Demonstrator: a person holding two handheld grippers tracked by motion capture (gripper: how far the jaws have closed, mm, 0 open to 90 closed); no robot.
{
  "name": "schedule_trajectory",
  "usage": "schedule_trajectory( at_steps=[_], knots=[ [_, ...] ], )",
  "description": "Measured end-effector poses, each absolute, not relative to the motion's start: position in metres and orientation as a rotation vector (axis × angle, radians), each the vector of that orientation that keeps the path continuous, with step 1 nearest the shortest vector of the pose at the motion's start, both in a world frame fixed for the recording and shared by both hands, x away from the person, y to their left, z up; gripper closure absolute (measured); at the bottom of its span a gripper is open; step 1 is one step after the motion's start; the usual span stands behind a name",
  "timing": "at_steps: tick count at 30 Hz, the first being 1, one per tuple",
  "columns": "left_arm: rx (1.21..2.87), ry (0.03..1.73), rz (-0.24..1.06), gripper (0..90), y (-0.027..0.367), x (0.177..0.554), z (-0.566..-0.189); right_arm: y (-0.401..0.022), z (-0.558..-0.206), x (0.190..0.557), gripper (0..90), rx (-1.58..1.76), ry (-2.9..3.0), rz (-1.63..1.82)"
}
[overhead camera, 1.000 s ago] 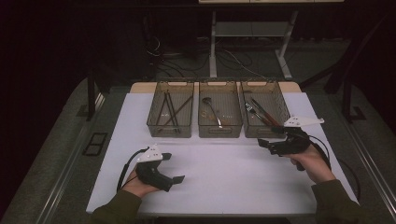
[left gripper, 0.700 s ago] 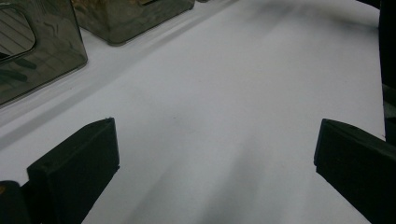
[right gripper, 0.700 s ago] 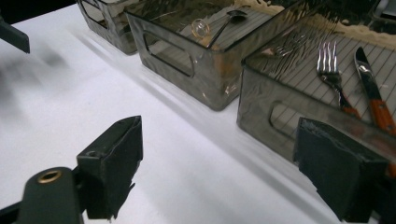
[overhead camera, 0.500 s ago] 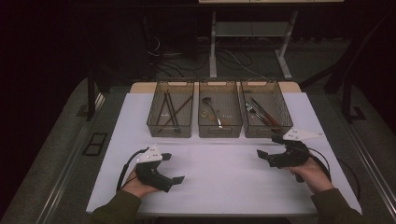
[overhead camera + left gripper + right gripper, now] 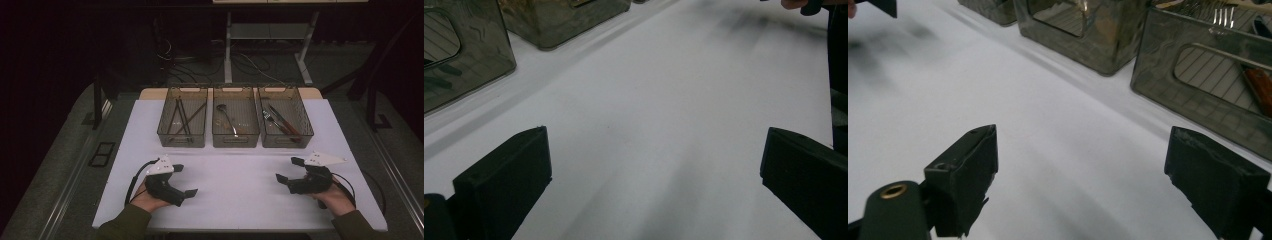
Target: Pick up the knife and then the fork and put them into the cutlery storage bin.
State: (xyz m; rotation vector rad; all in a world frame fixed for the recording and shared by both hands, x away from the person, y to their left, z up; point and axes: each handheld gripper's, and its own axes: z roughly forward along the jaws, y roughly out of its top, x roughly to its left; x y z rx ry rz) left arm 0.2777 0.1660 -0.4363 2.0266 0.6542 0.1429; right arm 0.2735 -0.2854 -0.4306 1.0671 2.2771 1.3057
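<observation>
My left gripper [image 5: 186, 180] rests on the white table cover [image 5: 235, 200] at the near left. Its jaws stand wide open with nothing between them, as the left gripper view [image 5: 654, 175] confirms. My right gripper [image 5: 288, 170] sits low over the cover at the near right, open and empty; its own view [image 5: 1088, 175] has bare white surface between the jaws. Both grippers point toward the middle of the table, well short of the bins.
Three smoky clear bins stand in a row at the back: the left bin [image 5: 181, 140] with dark long utensils, the middle bin [image 5: 235, 141] with a spoon, the right bin [image 5: 287, 141] with a fork [image 5: 1223, 17] and a wooden-handled tool [image 5: 1260, 85].
My right gripper has come back from the right bin toward the table's near edge and sunk lower. The left gripper has stayed put.
</observation>
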Motion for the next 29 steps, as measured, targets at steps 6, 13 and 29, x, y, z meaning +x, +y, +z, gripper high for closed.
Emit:
schedule_trajectory(
  at_steps=[6, 13, 29],
  knots=[
    [2.031, 0.652, 0.143, 0.0, 0.167, 0.278, -0.436, -0.288, -0.435, 0.267, 14.0, 1.067, 2.277, 1.318],
    [2.028, 0.656, 0.143, 0.0, 0.167, 0.277, -0.436, -0.289, -0.438, 0.259, 14.0, 1.035, 2.276, 1.317],
    [2.030, 0.658, 0.145, 0.0, 0.167, 0.277, -0.436, -0.285, -0.444, 0.256, 14.0, 1.013, 2.314, 1.273]
  ],
)
